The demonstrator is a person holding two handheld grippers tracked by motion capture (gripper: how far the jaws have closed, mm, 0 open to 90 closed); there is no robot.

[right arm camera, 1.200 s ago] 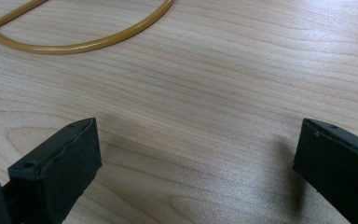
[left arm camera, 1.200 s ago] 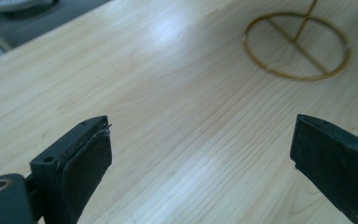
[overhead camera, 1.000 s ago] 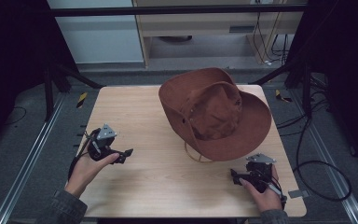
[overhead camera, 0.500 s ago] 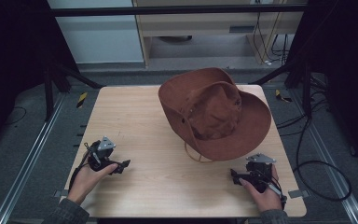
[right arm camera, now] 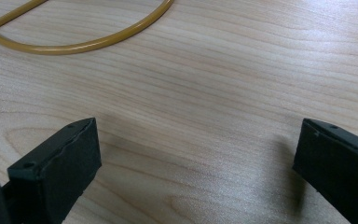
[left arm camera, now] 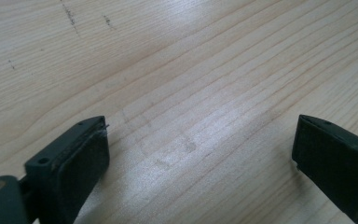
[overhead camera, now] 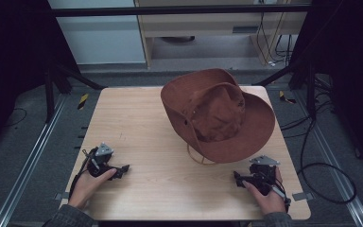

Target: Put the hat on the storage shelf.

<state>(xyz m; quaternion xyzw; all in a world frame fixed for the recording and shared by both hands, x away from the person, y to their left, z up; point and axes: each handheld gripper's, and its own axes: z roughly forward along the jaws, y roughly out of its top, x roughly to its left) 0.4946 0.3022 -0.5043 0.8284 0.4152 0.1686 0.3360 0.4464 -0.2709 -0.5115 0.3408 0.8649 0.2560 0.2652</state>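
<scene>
Big wooden table with a brown hat sitting far right of centre, tilted, brim down I think. Its tan chin cord loops toward the near edge. Right gripper and left gripper rest near the front corners, jaws spread, empty. I'd pinch the brim edge, not the cord.
</scene>
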